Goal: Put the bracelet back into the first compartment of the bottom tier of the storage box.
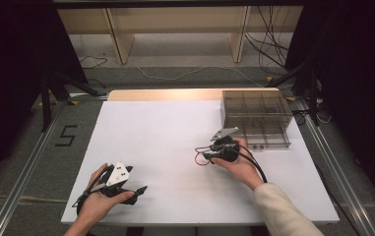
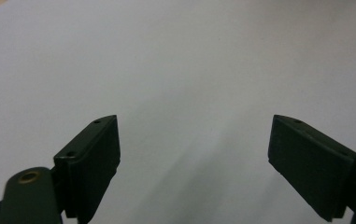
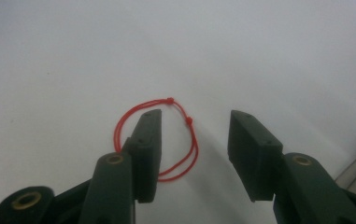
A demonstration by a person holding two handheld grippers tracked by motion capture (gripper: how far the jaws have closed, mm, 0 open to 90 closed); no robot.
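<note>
— While we hold the right gripper (image 1: 205, 153) low over the white worktop (image 1: 165, 128), where does the red cord loop (image 3: 159, 140) lie?

— We find it flat on the worktop, right of centre and just short of the clear compartment box (image 1: 256, 118) at the far right corner. In the right gripper view the loop sits under the jaws: one jaw stands inside the ring, the other outside it, so one strand with its two small knots runs through the gap.

— Is the cord clamped?

— No. We read the jaws as partly apart with neither pad pressing the strand. We judge that straddling one strand, rather than the whole ring, lets a narrow closure pinch it.

— And the left gripper (image 1: 135, 192)?

— We keep it near the front left edge, jaws wide apart over bare worktop in its own view, holding nothing. We judge it is parked clear so the right hand (image 1: 239, 164) works unobstructed.

— The risk?

— A thin cord may slip beneath the pads if they close too high.
</note>
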